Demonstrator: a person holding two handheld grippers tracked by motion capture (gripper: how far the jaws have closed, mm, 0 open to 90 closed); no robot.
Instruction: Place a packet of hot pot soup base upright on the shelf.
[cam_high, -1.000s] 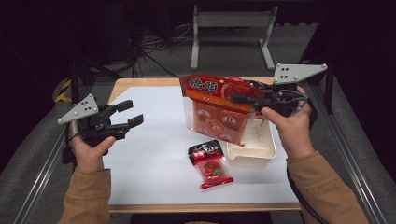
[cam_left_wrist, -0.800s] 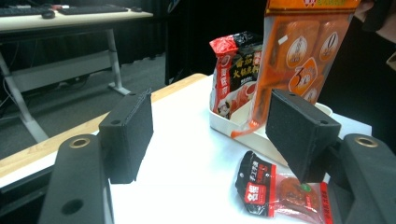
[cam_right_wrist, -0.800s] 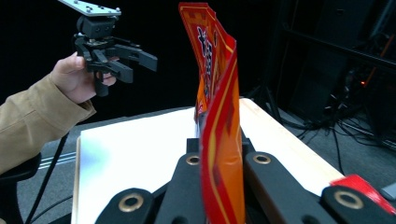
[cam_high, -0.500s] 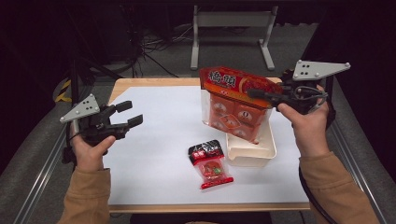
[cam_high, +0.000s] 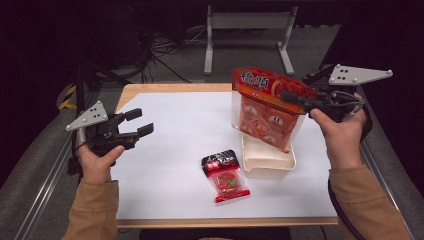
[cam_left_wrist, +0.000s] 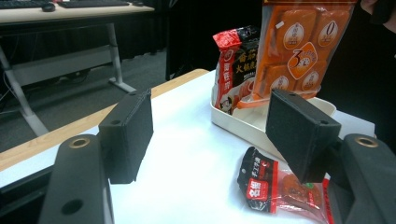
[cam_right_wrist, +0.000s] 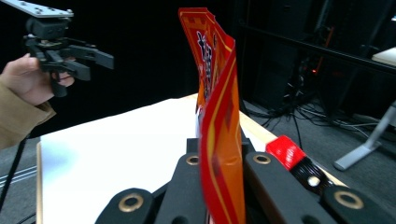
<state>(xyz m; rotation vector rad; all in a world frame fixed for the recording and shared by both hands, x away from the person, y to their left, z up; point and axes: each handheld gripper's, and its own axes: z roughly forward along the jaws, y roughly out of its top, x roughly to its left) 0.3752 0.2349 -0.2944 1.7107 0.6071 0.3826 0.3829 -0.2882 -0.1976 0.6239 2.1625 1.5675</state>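
Worktop (cam_high: 175, 150) covered in white, with a wooden strip showing along its far and near edges. Near the right edge, the right gripper (cam_high: 295, 99) is clamped tight on the upper edge of a large orange snack bag (cam_high: 265, 107), holding it upright in the air; the bag's lower end hangs over the far part of a cream tray (cam_high: 267, 162) that sits toward the right side of the worktop. In the right gripper view the bag's top edge (cam_right_wrist: 219, 140) runs straight up between the closed jaws. The left gripper view shows a red-and-black noodle packet (cam_left_wrist: 232, 67) standing in the tray (cam_left_wrist: 261, 123), just beside the hanging orange bag (cam_left_wrist: 299, 46); whether the two touch cannot be told.

A small red-and-black sachet (cam_high: 225, 175) lies flat on the white surface near the front edge, just left of the tray and apart from it.

The left gripper (cam_high: 137, 122) hovers over the left edge of the worktop, its jaws spread wide with nothing between them; in its own view the sachet (cam_left_wrist: 275, 184) lies just beyond the right jaw
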